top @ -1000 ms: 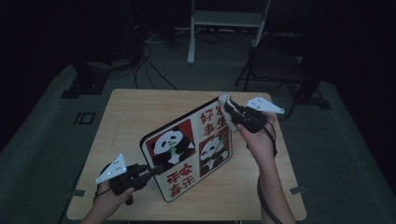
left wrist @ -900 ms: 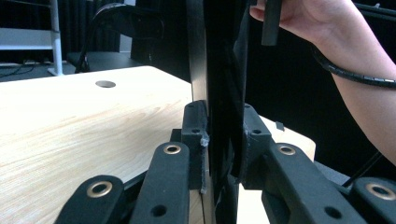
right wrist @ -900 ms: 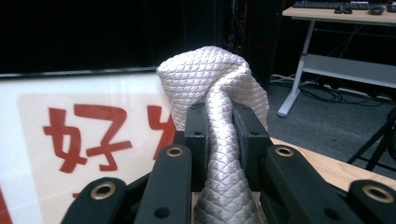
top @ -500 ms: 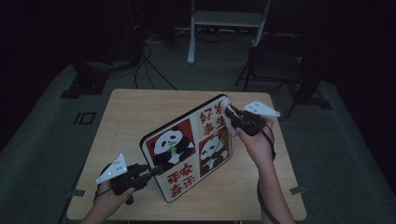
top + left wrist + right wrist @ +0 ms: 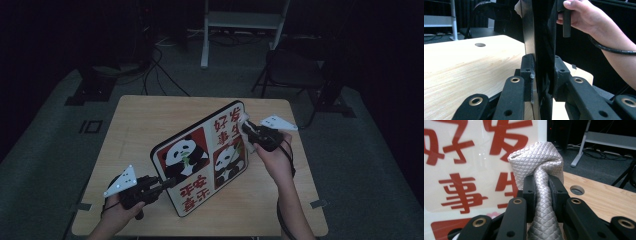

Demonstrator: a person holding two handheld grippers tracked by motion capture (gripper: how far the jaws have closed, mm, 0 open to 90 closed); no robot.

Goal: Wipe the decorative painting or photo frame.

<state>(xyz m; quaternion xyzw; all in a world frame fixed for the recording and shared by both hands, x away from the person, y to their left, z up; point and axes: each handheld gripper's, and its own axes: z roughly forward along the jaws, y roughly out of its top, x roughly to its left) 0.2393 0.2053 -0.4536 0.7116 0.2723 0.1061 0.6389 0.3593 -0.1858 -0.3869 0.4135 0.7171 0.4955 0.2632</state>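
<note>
A square panda board [image 5: 202, 157] with red characters stands tilted on edge on the wooden table [image 5: 145, 125]. My left gripper [image 5: 162, 186] is shut on the board's near lower edge; in the left gripper view the dark board edge [image 5: 541, 50] is pinched between the pads [image 5: 527, 72]. My right gripper [image 5: 246, 134] is shut on a silvery quilted cloth [image 5: 541, 170], bunched above the jaws and pressed against the board's printed face [image 5: 474, 162] near its far upper edge. In the high view the cloth [image 5: 245, 122] shows as a pale patch at the board's right rim.
A round cable hole [image 5: 577, 190] sits in the table near the right hand. A dark chair [image 5: 295, 70] and a white stand [image 5: 240, 20] are on the floor beyond the table, with cables [image 5: 160, 60] at the back left.
The right gripper with the cloth has slid down along the board's right edge. The left gripper and the board have kept still.
</note>
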